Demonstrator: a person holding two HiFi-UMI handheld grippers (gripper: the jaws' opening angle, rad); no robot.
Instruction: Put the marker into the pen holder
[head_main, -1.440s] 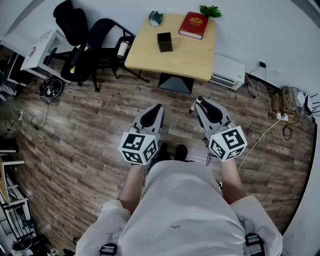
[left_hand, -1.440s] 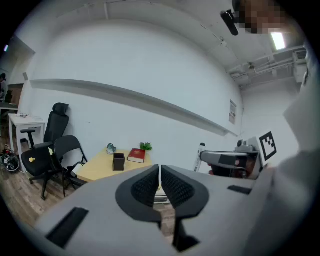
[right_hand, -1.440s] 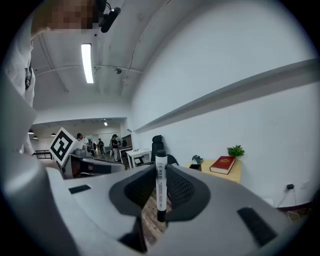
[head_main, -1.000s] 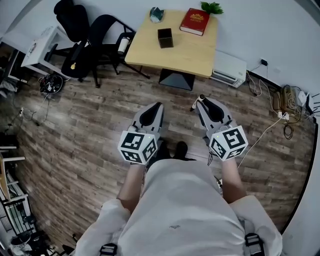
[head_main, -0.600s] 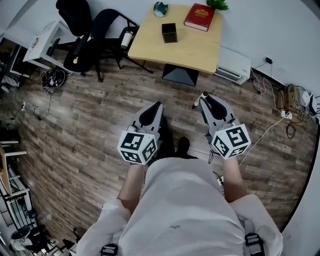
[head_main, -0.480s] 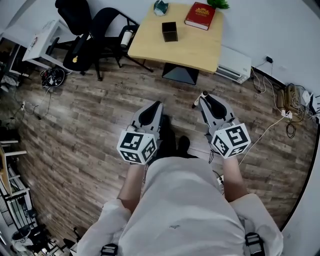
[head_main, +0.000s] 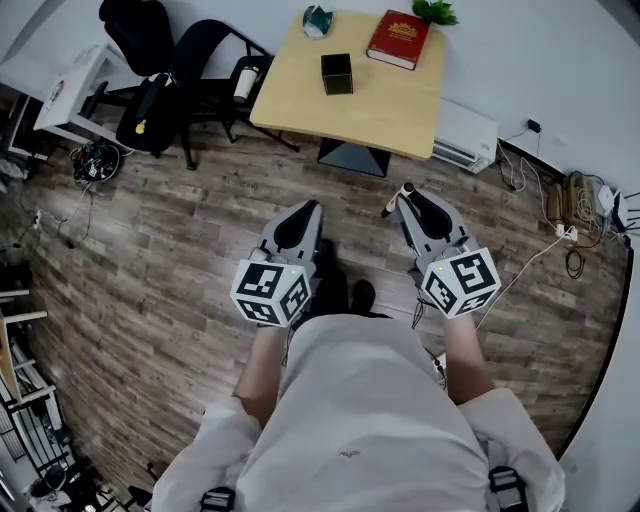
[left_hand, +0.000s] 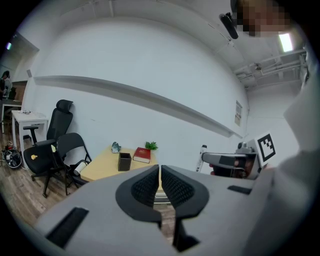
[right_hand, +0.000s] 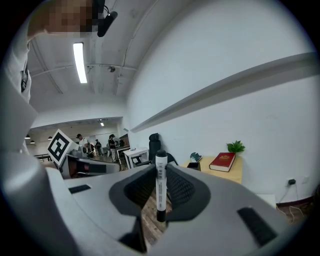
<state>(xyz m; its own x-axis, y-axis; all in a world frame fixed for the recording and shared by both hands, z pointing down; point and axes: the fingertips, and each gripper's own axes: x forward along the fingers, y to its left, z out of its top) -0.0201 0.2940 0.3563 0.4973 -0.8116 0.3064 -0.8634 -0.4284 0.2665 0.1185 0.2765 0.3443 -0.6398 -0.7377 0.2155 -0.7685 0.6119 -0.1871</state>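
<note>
Marker (right_hand: 160, 186) stays clamped upright in my right tongs (head_main: 406, 196), one black end poking above the jaws, just as half a second ago. My left tongs (left_hand: 160, 170) are closed on nothing. I hold both over the wooden floor (head_main: 180, 250), well short of the table (head_main: 390, 105), which has slid slightly lower in the head view. On it the black pen holder (head_main: 336, 73) stands near a red book (head_main: 397, 40)
</note>
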